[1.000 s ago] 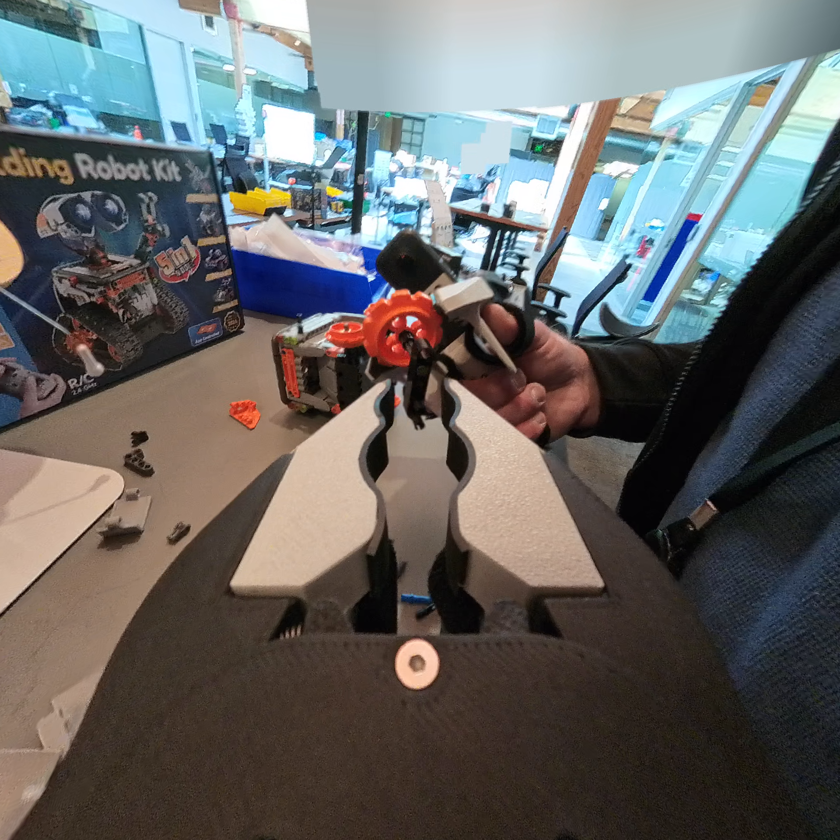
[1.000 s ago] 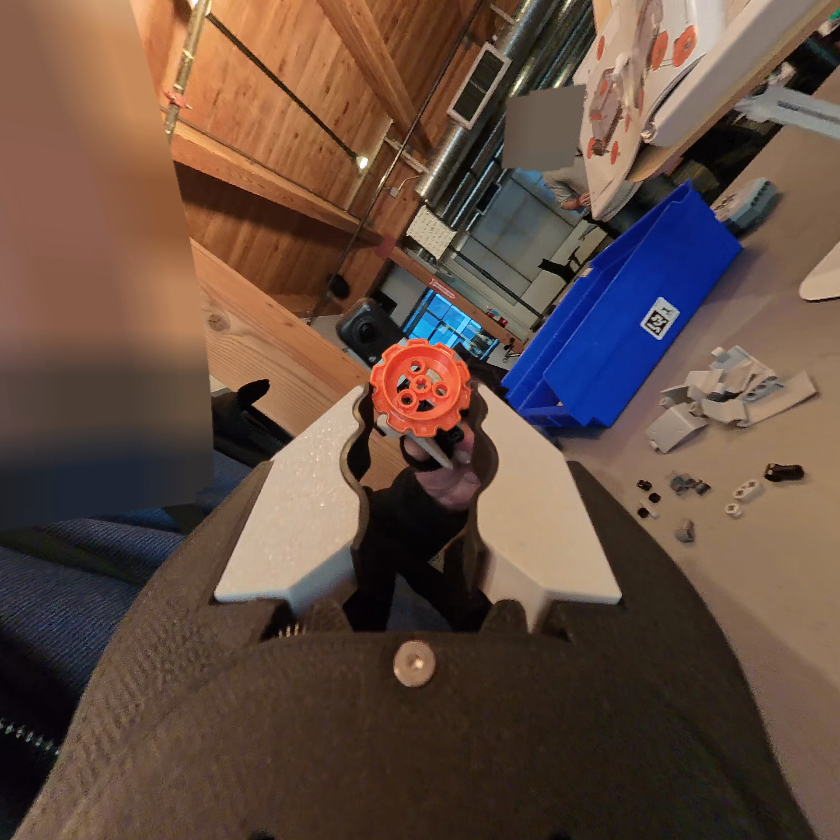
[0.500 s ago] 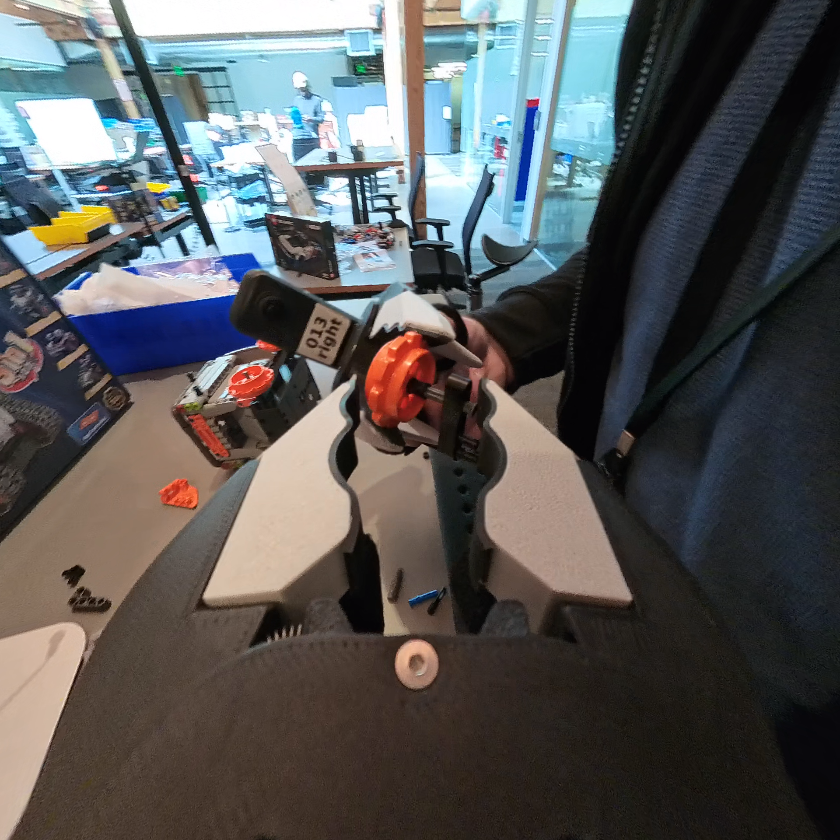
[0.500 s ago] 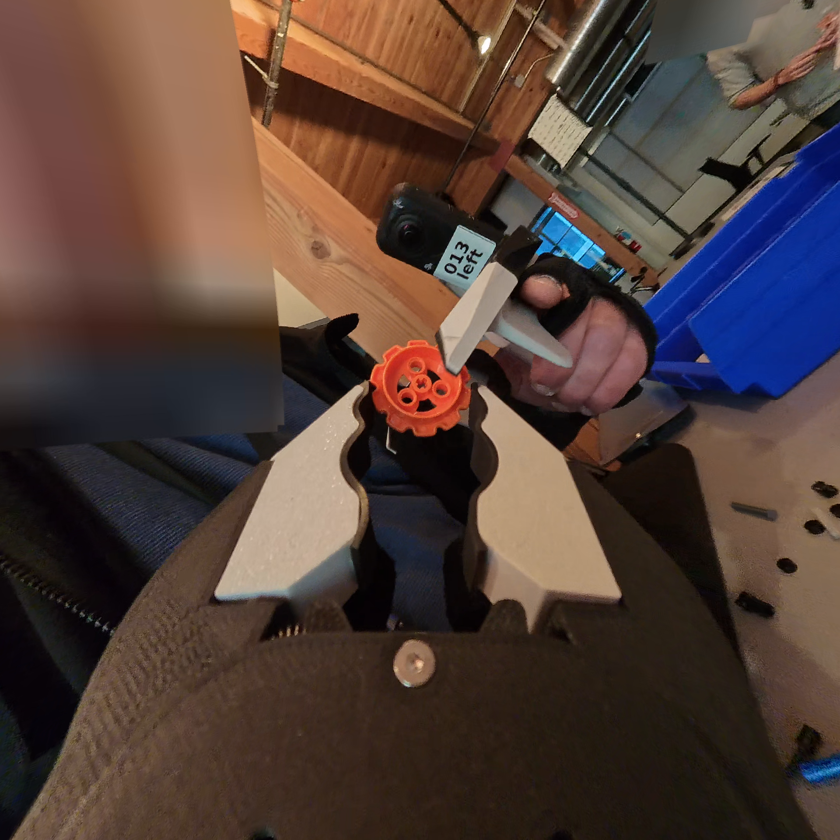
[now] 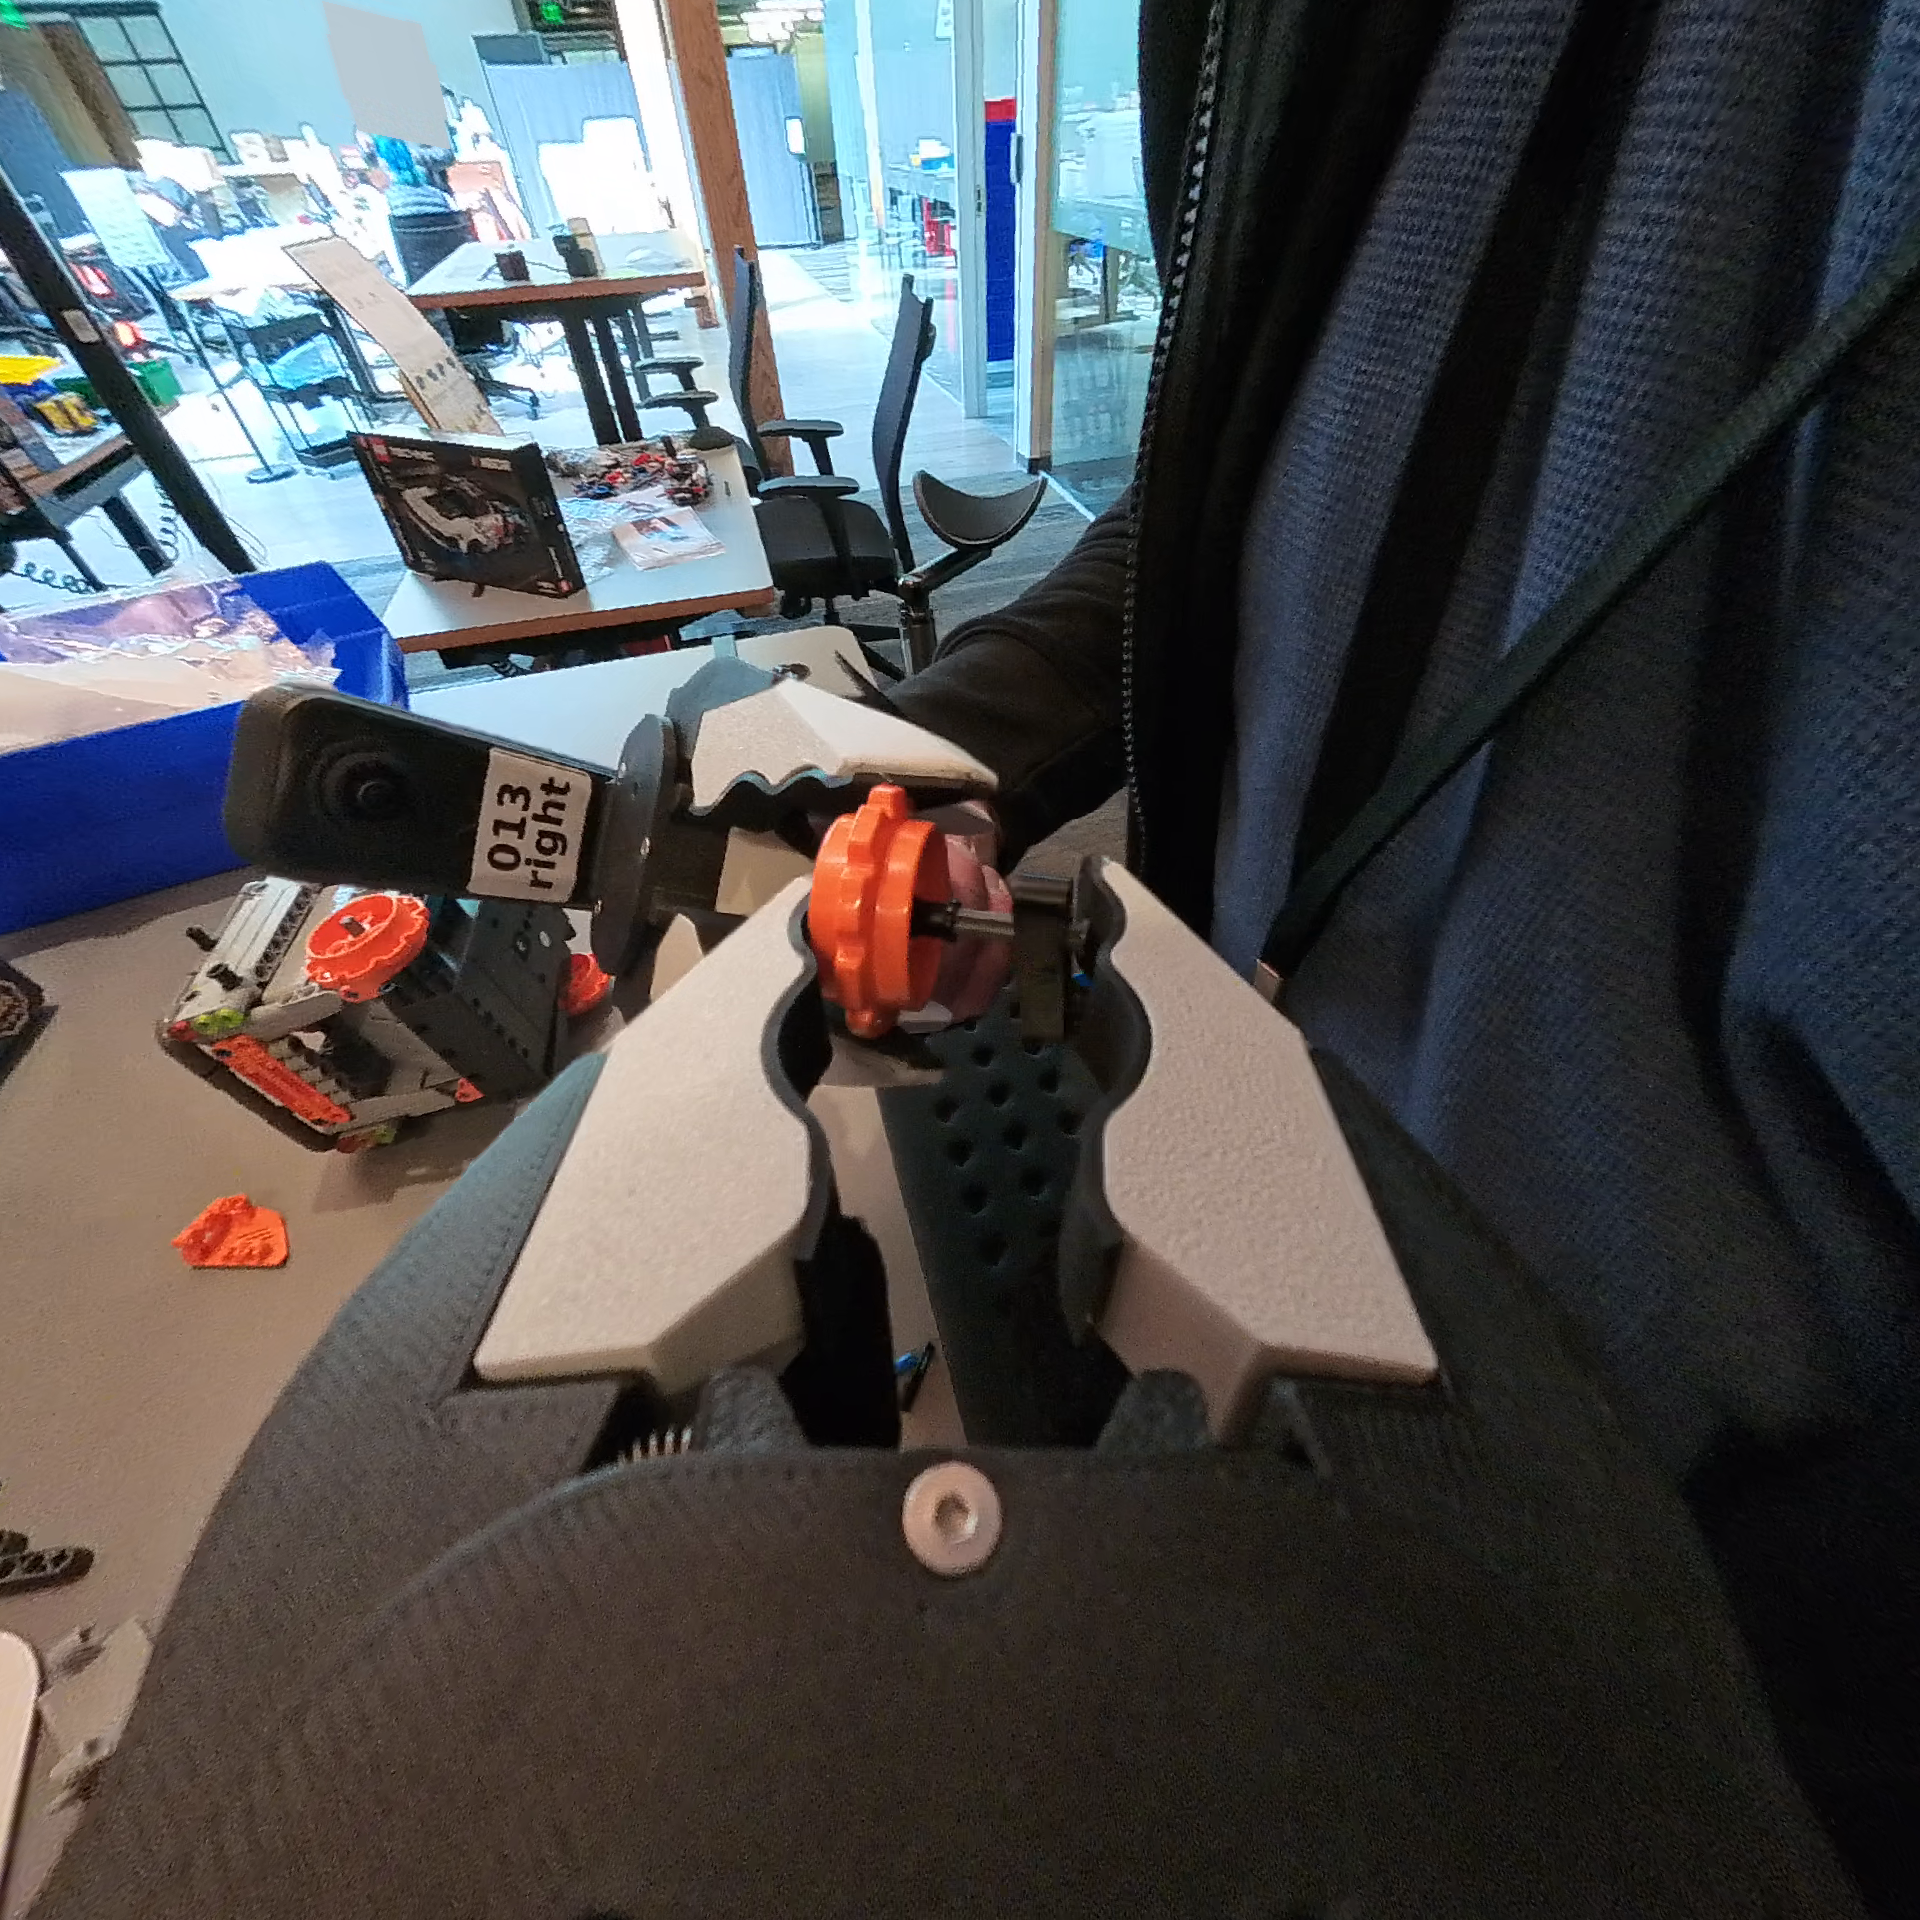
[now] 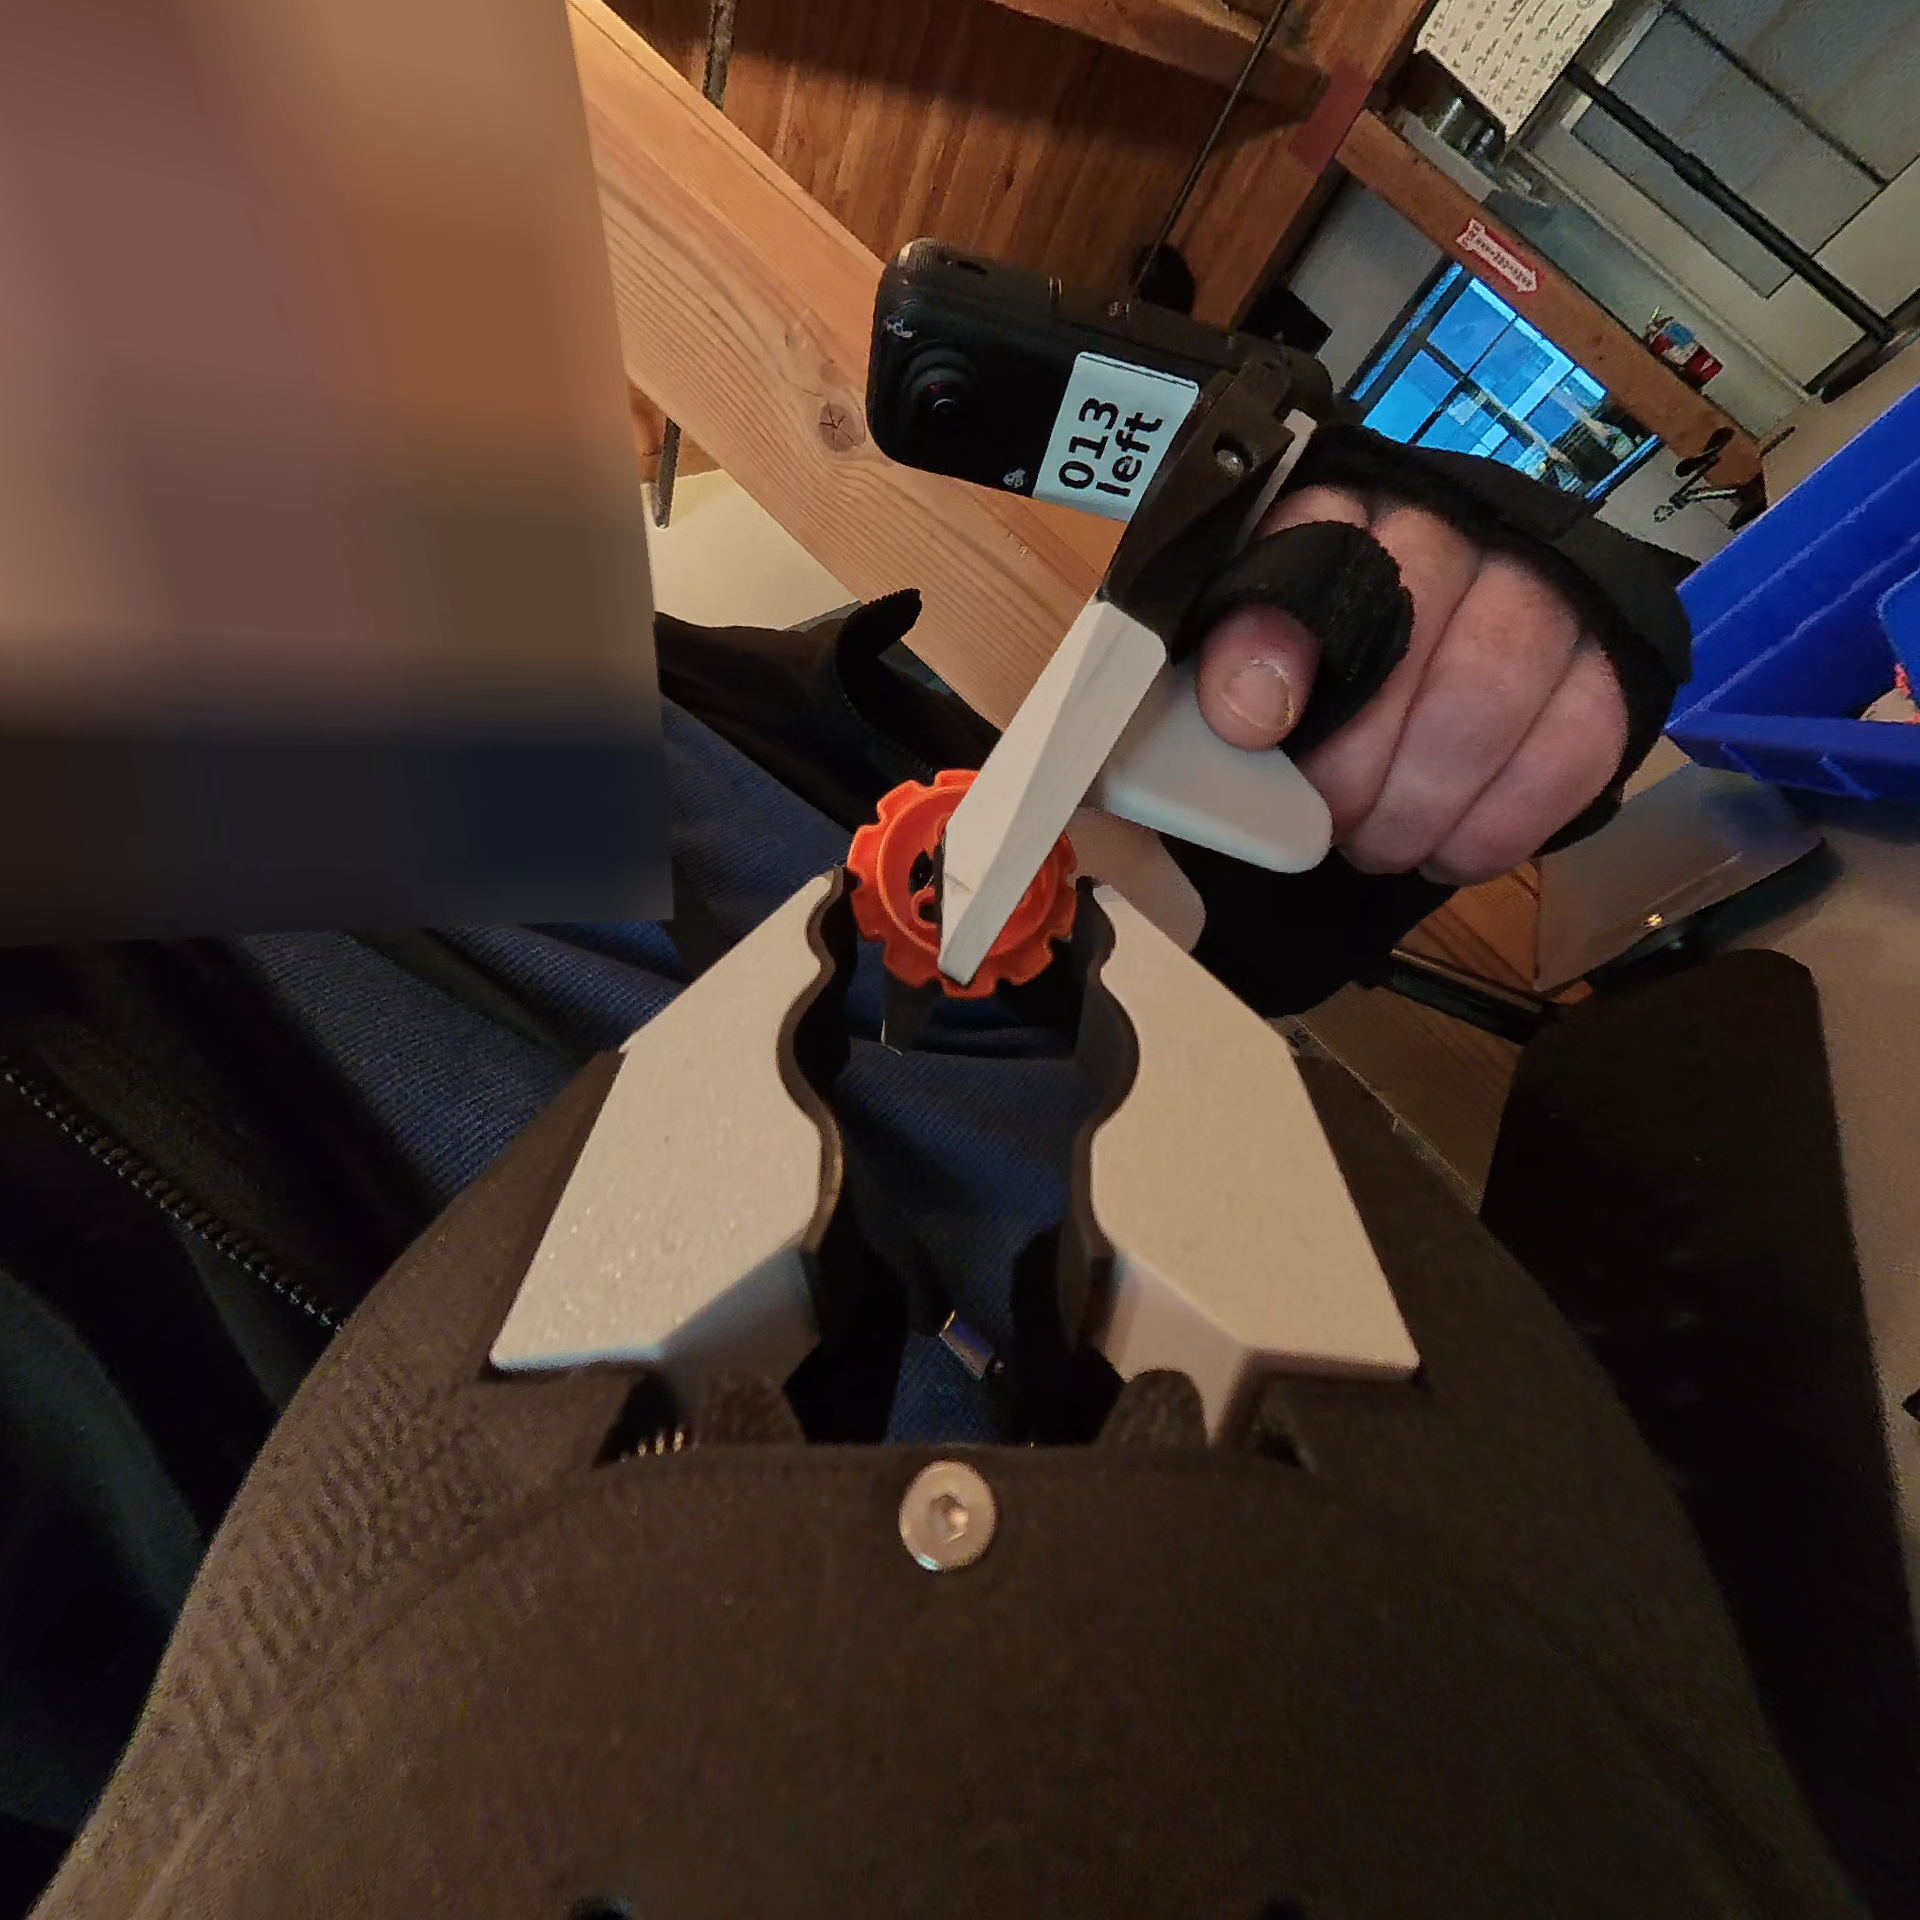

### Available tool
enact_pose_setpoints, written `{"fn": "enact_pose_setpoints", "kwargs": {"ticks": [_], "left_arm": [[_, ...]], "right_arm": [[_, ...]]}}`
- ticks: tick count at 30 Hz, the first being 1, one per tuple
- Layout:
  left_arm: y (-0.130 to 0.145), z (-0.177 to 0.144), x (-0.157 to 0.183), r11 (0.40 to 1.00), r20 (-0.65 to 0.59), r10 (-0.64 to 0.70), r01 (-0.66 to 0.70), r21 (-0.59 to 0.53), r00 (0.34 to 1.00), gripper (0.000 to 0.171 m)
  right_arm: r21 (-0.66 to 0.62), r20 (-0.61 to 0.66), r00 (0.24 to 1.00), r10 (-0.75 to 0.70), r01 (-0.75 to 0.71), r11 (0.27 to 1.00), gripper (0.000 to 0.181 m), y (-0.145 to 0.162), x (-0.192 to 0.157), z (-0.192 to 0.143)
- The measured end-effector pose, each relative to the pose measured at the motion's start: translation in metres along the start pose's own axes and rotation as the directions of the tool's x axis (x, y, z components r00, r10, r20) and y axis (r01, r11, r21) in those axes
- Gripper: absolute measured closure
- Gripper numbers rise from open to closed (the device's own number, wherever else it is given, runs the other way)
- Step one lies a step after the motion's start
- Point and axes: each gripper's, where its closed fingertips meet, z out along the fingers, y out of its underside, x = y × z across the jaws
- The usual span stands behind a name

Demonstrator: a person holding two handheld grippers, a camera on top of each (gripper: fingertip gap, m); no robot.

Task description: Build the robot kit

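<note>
An orange toothed wheel point(image 5: 873, 925) sits on a short dark axle point(image 5: 977, 920) with a black beam point(image 5: 1049, 961) at its other end. My left gripper point(image 5: 951, 914) is shut across this assembly, with one fingertip on the wheel's face and the other on the beam. My right gripper point(image 6: 966, 914) is shut on the wheel point(image 6: 914, 883) by its rim. One left finger point(image 6: 1039, 790) lies across the wheel's face. The right gripper also shows in the left wrist view point(image 5: 831, 748), above and below the wheel. All is held in the air close to a person's blue sweater point(image 5: 1558, 831).
A partly built grey and black robot model point(image 5: 353, 1008) lies on the grey table point(image 5: 104, 1351). An orange part point(image 5: 231, 1234) and small black parts point(image 5: 42, 1558) lie nearby. A blue bin point(image 5: 104, 779) stands behind, also in the right wrist view point(image 6: 1818, 644). Only a small space, under 4 cm, lies between the two pairs of fingers.
Both grippers have swung toward the person's body with the wheel. My left jaws, earlier pinched narrowly on the black beam, now stand wider across wheel, axle and beam. The right still grips the wheel.
</note>
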Motion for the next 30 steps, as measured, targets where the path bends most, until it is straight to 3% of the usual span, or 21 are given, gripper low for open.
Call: {"fn": "enact_pose_setpoints", "kwargs": {"ticks": [10, 14, 20, 30], "left_arm": [[-0.007, 0.001, 0.002, 0.999, -0.019, -0.019, 0.02, 0.043, 1.0, 0.127], [0.004, -0.001, -0.012, 0.999, 0.078, -0.022, 0.024, -0.036, 0.997, 0.121], [0.011, -0.008, -0.02, 0.982, 0.198, 0.121, -0.088, -0.169, 0.973, 0.123], [0.024, -0.013, -0.022, 0.934, 0.213, 0.246, -0.173, -0.311, 0.945, 0.125]], "right_arm": [[-0.027, -0.036, 0.999, -0.039, 0.038, 0.999, 0.141, 0.002, -0.004, 0.003], [-0.017, -0.127, 0.988, -0.091, 0.09, 0.996, 0.141, -0.007, 0.002, -0.001], [-0.019, -0.144, 0.987, -0.075, 0.073, 0.997, 0.141, -0.007, 0.009, -0.004], [-0.107, -0.245, 0.959, -0.14, 0.116, 0.987, 0.141, -0.003, 0.019, -0.003]]}}
